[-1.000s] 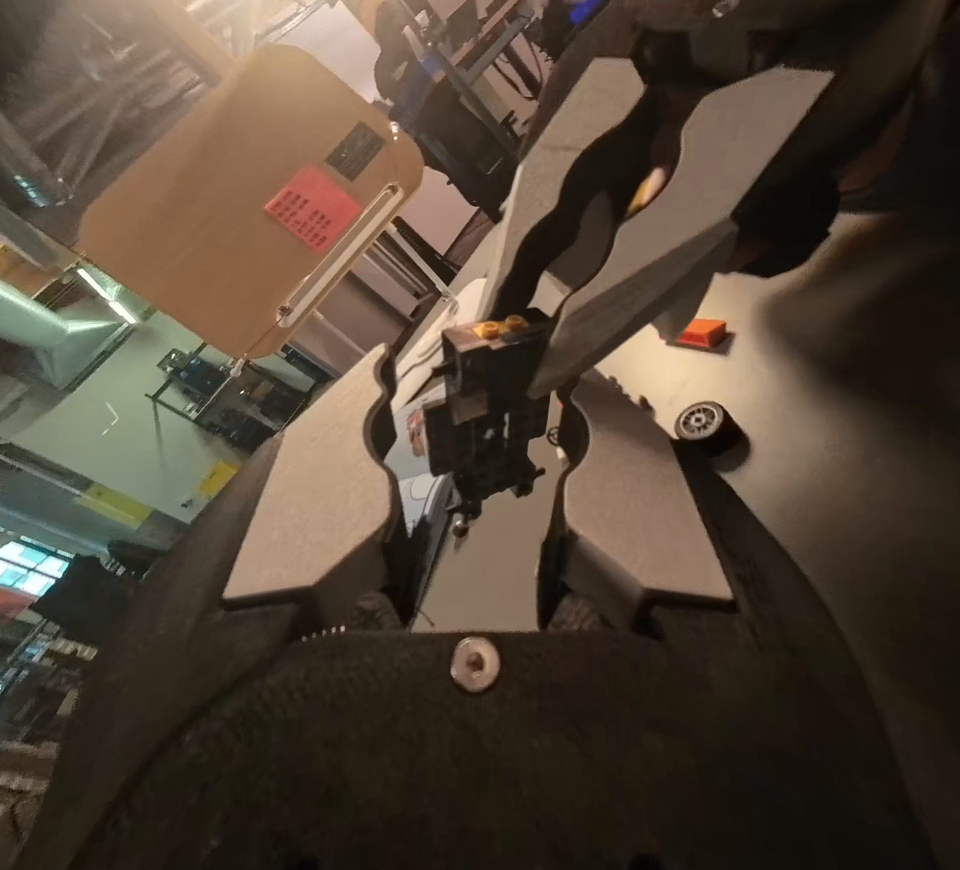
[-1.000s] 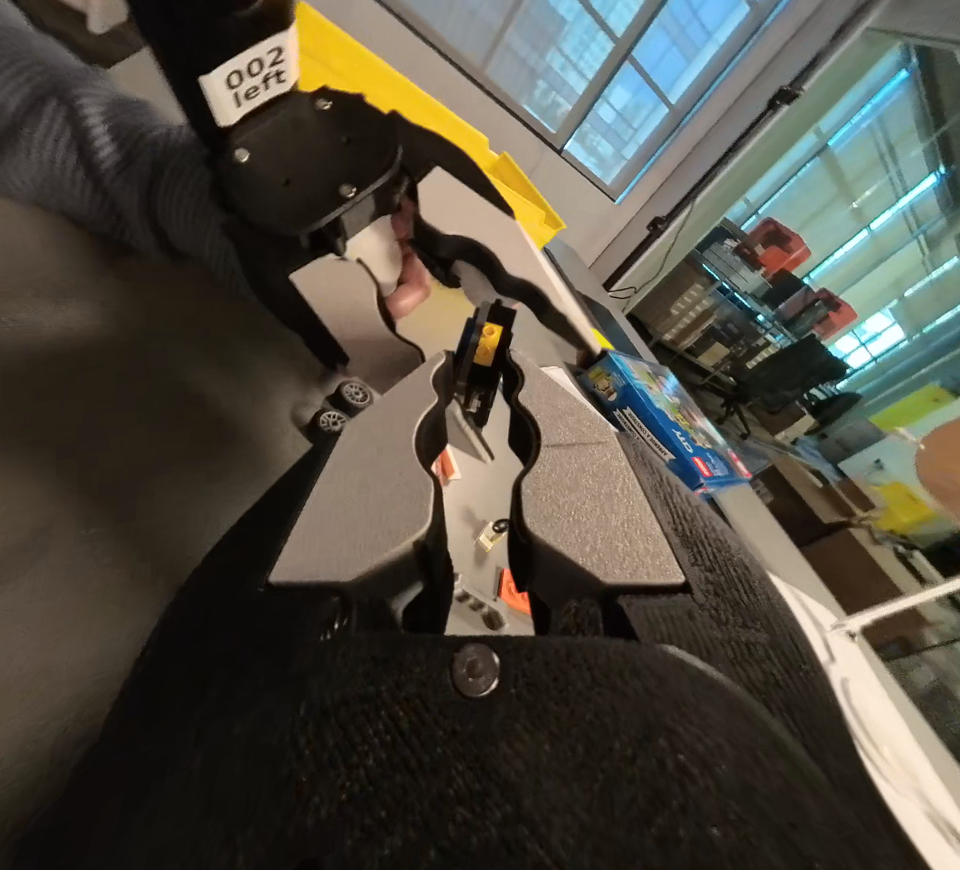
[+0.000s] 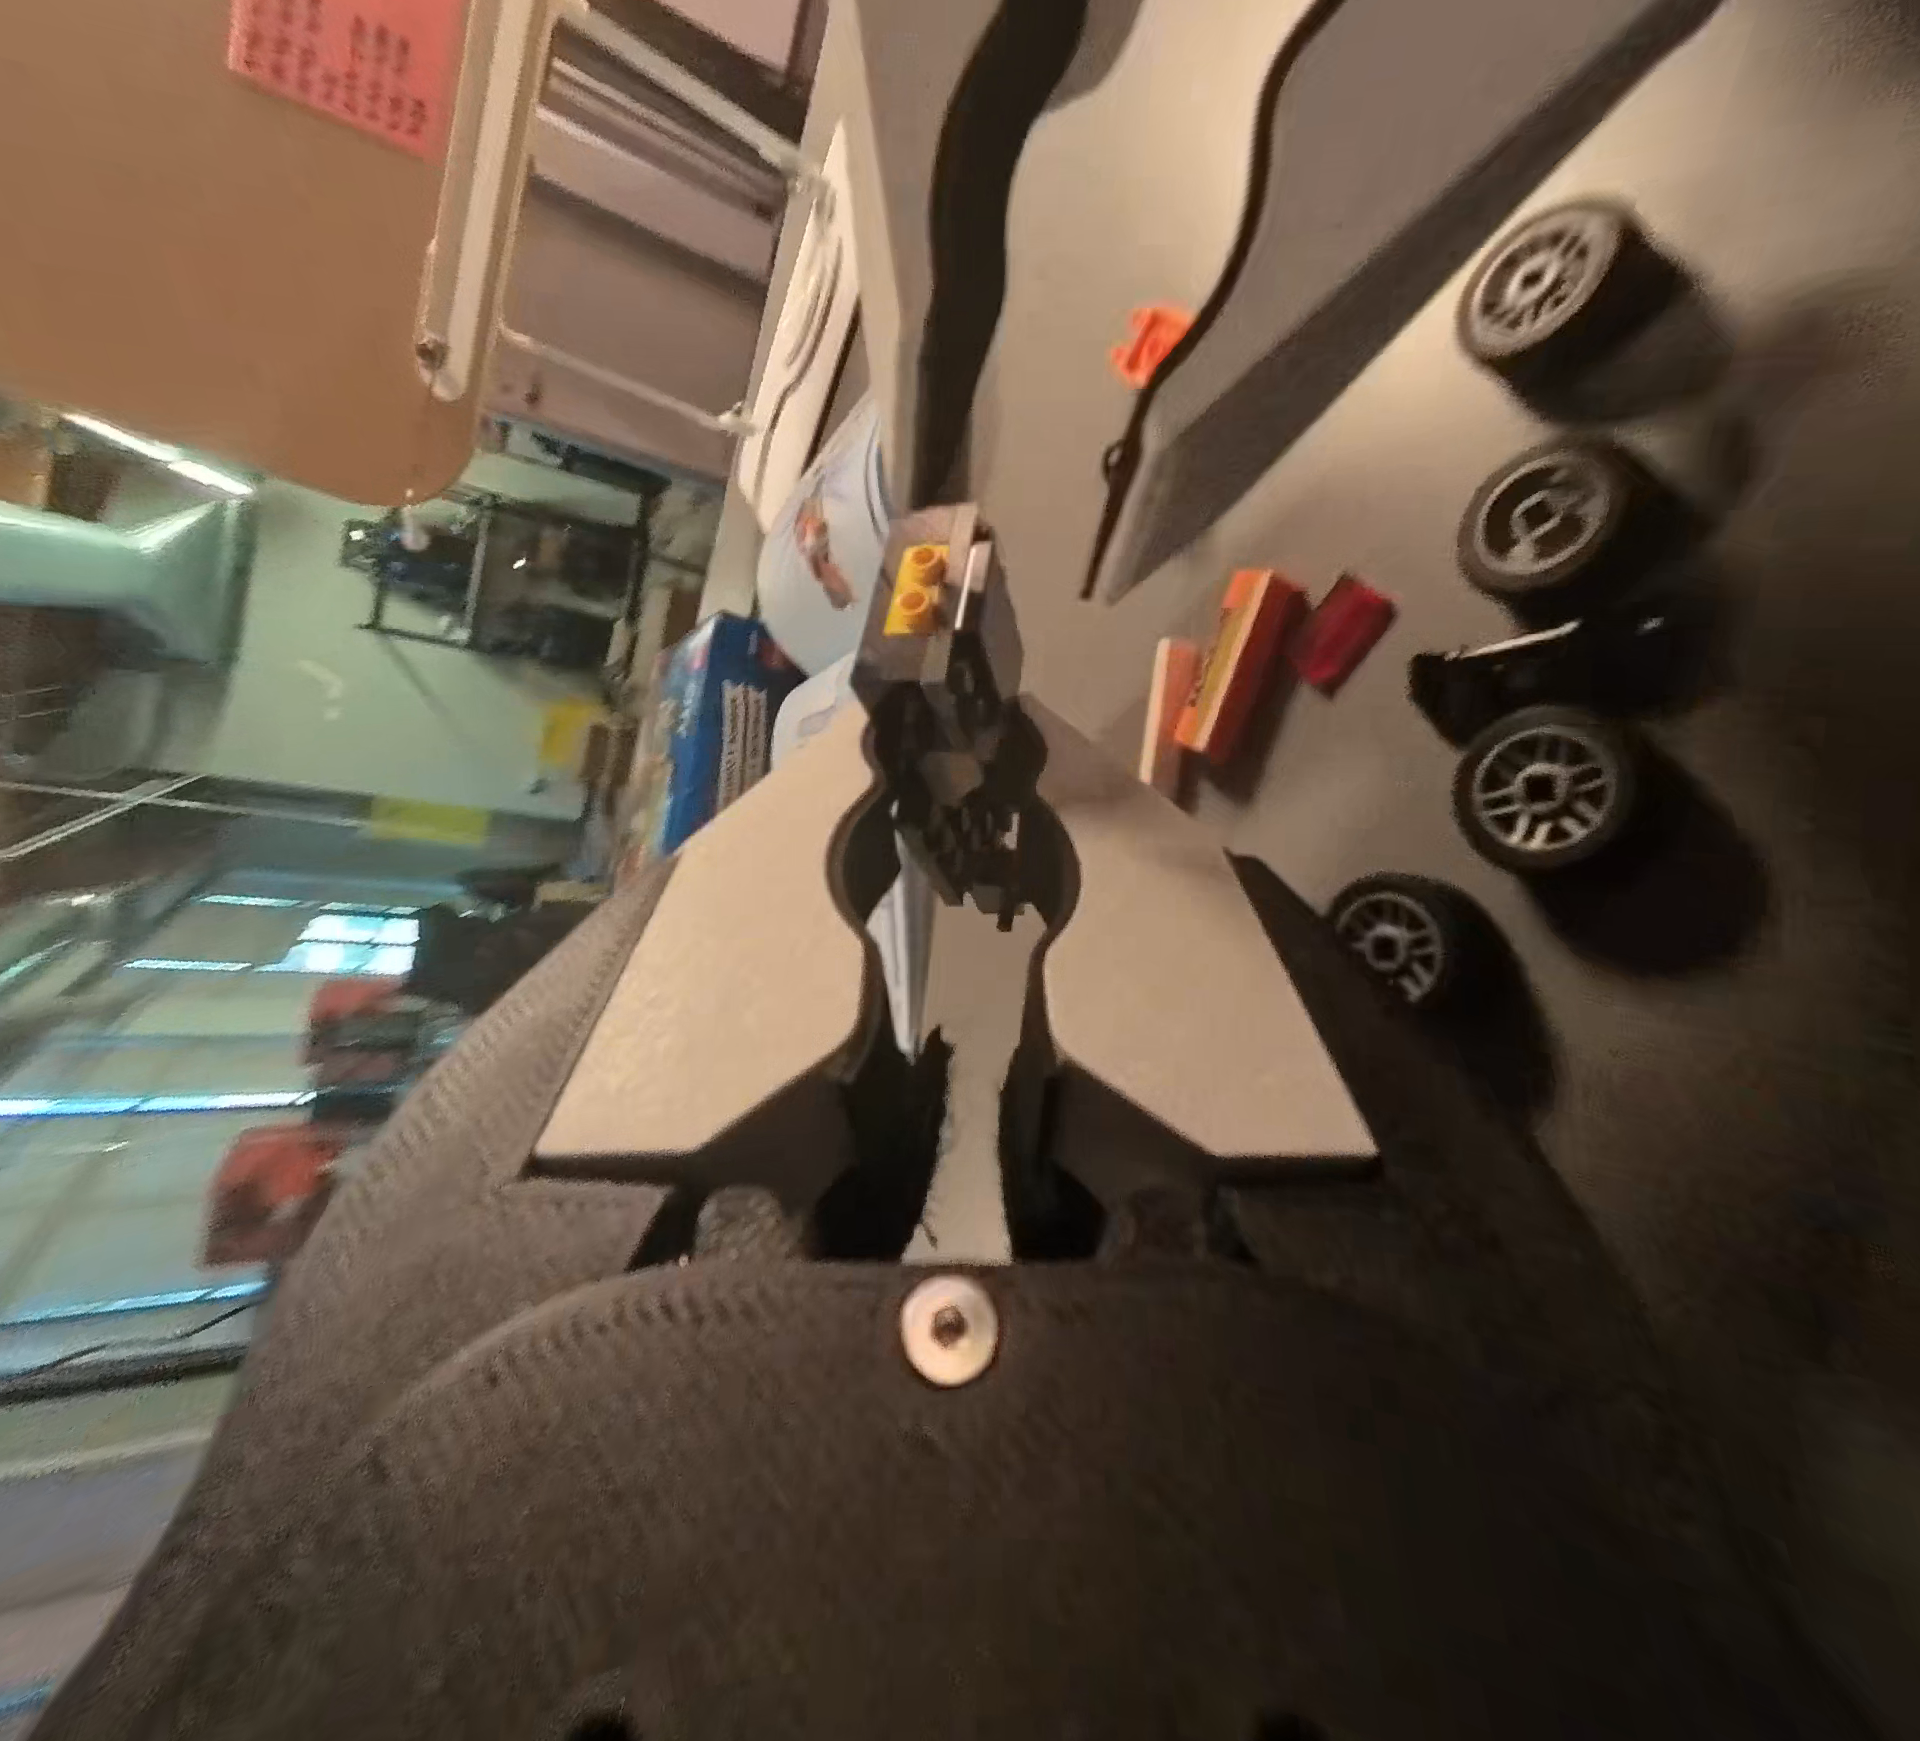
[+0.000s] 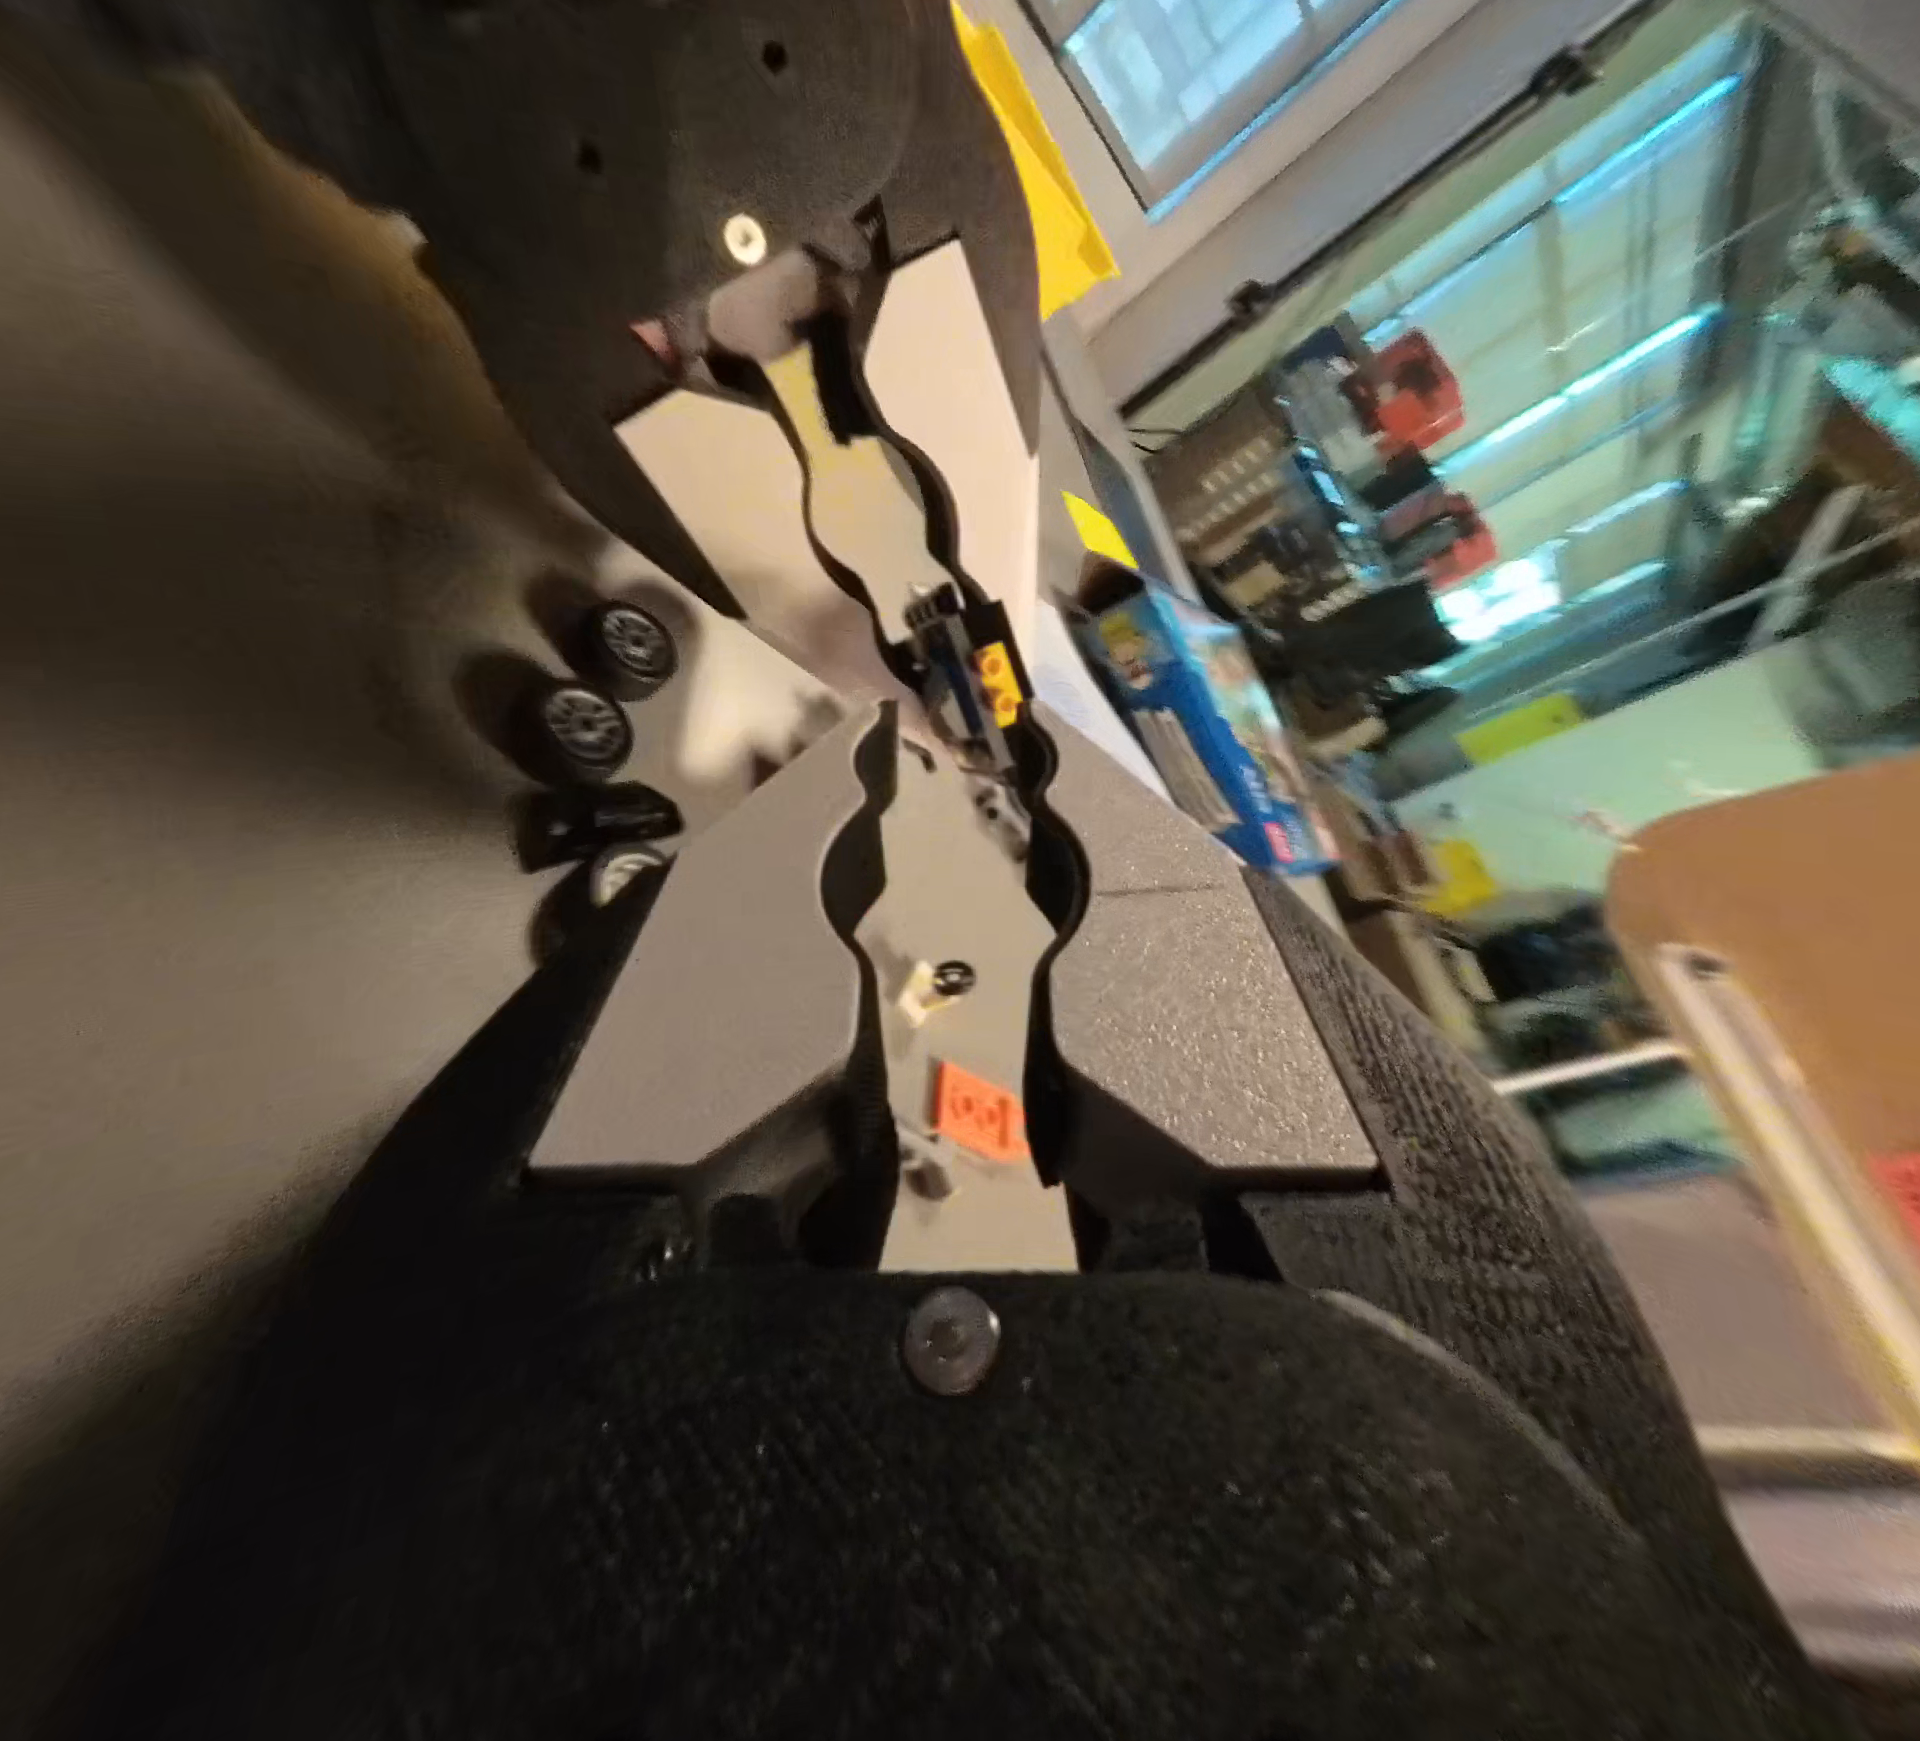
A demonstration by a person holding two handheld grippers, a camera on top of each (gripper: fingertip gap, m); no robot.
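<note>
My left gripper [image 3: 951, 735] is shut on a small black brick assembly [image 3: 940, 642] with a yellow two-stud brick [image 3: 914, 590] on it, held above the grey table [image 3: 1403, 133]. The right wrist view shows the same hold from the other side: the left gripper [image 4: 940, 621] comes down from above, clamped on the assembly [image 4: 961, 663]. My right gripper [image 4: 961, 735] is open around the assembly's lower end. Its left finger [image 4: 831, 808] stands clear of the assembly, which lies close to the right finger [image 4: 1101, 860]. The right gripper also shows in the left wrist view [image 3: 1023, 538], at the top.
Several toy wheels [image 3: 1538, 787] lie in a row on the table by a black car part [image 3: 1507, 678], orange bricks [image 3: 1236, 673] and a red piece [image 3: 1340, 642]. An orange plate [image 4: 977, 1109] and small bits [image 4: 935, 979] lie under my right gripper. A blue box [image 4: 1205, 735] stands behind. There is about 5 cm between the tips of the two grippers. My right tips are roughly 5 cm from the red piece [image 3: 1340, 642].
My left gripper's jaws have closed from wide open onto the black assembly. My right gripper, which held it, has parted its jaws a little, so its left finger now stands off it. Both views have swung.
</note>
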